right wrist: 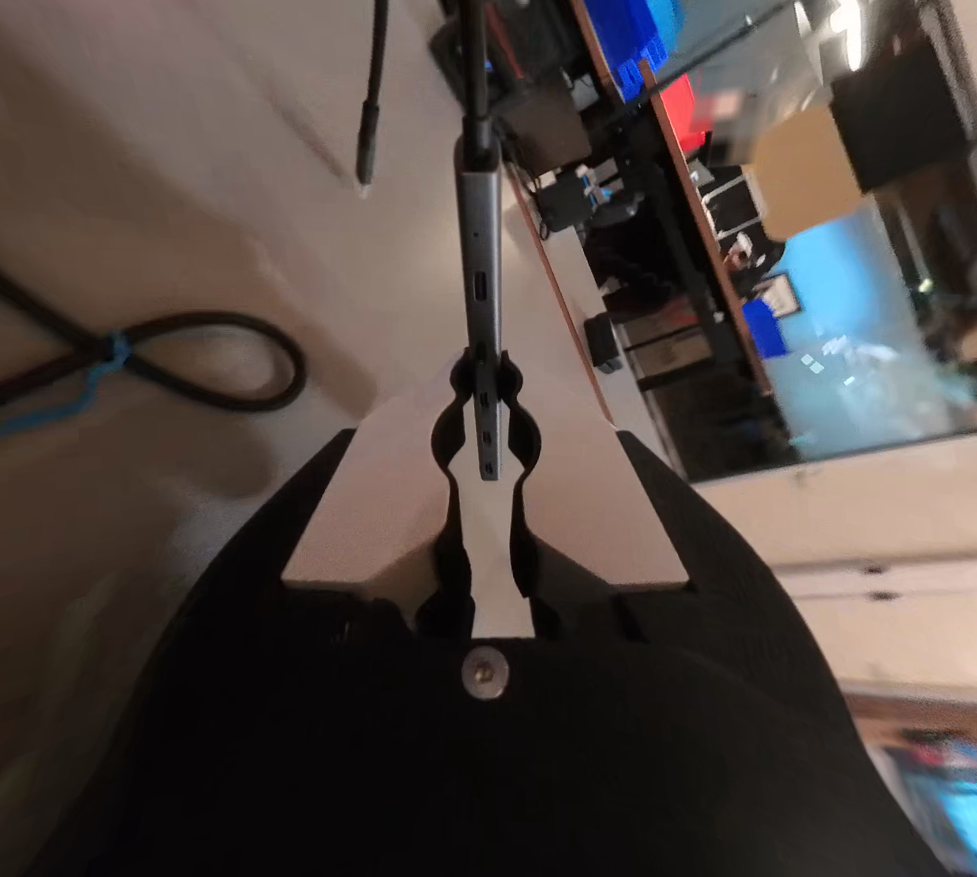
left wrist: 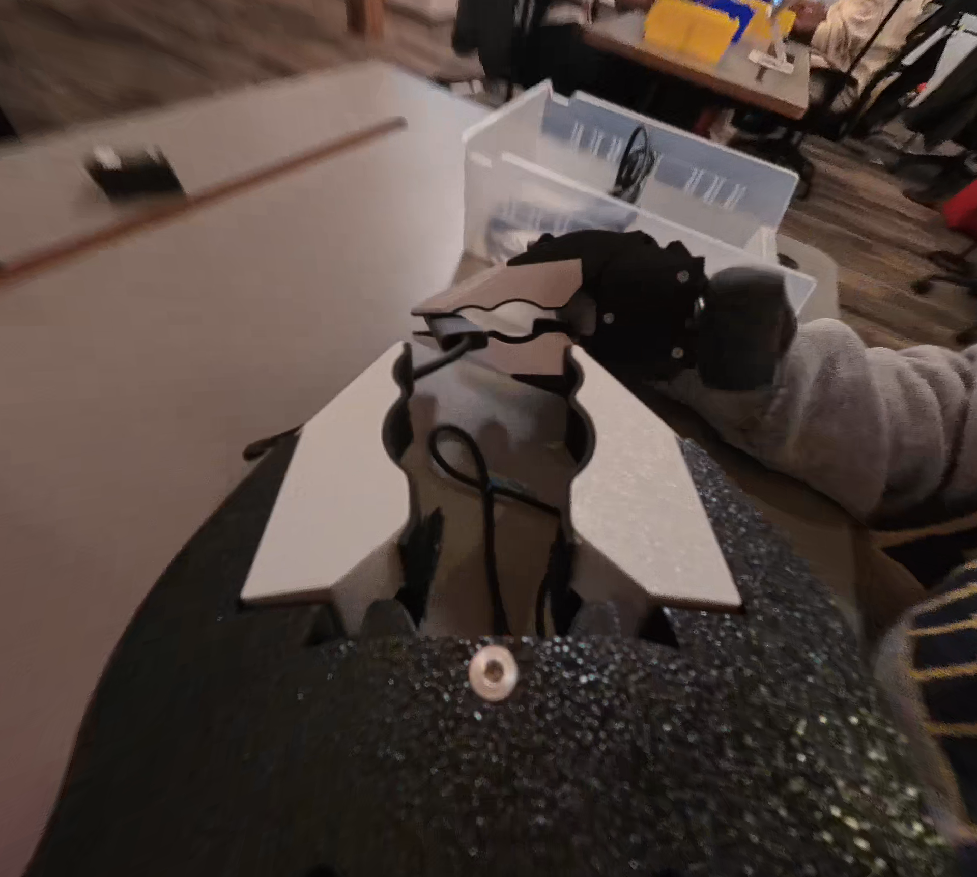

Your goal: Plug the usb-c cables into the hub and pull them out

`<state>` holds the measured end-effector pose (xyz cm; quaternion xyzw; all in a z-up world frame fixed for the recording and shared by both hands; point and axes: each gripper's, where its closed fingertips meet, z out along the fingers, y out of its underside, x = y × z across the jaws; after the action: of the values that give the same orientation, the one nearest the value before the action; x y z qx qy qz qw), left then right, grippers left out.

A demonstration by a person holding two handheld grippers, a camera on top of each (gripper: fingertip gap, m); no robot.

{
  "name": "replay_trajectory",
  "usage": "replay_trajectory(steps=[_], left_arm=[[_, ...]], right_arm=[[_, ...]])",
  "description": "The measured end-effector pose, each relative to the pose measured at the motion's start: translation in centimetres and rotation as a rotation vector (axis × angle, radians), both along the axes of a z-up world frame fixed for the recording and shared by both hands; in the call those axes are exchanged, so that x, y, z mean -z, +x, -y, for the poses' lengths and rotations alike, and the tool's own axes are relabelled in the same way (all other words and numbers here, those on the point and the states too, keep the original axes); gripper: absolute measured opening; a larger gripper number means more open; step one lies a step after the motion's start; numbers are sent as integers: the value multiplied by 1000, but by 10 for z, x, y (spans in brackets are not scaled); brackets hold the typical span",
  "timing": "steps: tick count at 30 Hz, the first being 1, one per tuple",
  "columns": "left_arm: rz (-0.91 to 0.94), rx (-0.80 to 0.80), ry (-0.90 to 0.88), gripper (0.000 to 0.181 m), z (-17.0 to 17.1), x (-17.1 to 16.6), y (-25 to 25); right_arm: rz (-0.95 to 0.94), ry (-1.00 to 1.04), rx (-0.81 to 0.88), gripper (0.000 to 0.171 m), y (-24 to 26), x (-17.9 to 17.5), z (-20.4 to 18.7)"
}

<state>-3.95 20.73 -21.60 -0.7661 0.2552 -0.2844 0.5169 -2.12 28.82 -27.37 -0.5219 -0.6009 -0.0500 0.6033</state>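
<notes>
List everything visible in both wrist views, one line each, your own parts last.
USB hub: one, grey, clamped in the right tool, lifted off the table.
Hub lead: one, black, running from the hub's far end.
Loose cable plug: one, black, hanging left of the hub.
Looped cable: one, black with blue tie, on the white table.
Clear bin: one, transparent, beyond the table.
Grey sleeve: one, behind the right tool.
Left tool: open, empty.
Right tool: shut on the hub.
</notes>
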Motion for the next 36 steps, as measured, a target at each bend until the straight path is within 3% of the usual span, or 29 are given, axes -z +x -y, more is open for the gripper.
replay_trajectory(steps=[4, 7, 12, 14, 17, 21, 26, 28, 32, 36], left_arm=[[-88, 58, 377, 31, 36, -34, 16], [-293, 161, 460, 3, 53, -12, 33], [-590, 88, 229, 49, 16, 57, 13], [-586, 93, 182, 68, 5, 67, 10], [-484, 163, 236, 73, 4, 57, 20], [-407, 278, 367, 41, 20, 36, 34], [-518, 344, 450, 0, 30, 43, 38], [-476, 380, 472, 0, 38, 39, 45], [-442, 351, 423, 10, 36, 42, 42], [-433, 271, 334, 49, 24, 50, 33]], right_arm=[[-171, -174, -1, 8, 4, -12, 0], [-245, -261, -41, 8, 3, -16, 4], [-197, -255, -199, 8, -5, -17, 26], [-131, -225, -286, 8, -9, -13, 41], [-52, -215, -381, 8, -11, -5, 57], [50, -197, -441, 8, -5, 5, 67], [87, -202, -482, 8, -3, 7, 77], [108, -202, -478, 8, -4, 10, 78], [114, -201, -450, 8, -1, 12, 73], [126, -210, -452, 8, -2, 16, 74]])
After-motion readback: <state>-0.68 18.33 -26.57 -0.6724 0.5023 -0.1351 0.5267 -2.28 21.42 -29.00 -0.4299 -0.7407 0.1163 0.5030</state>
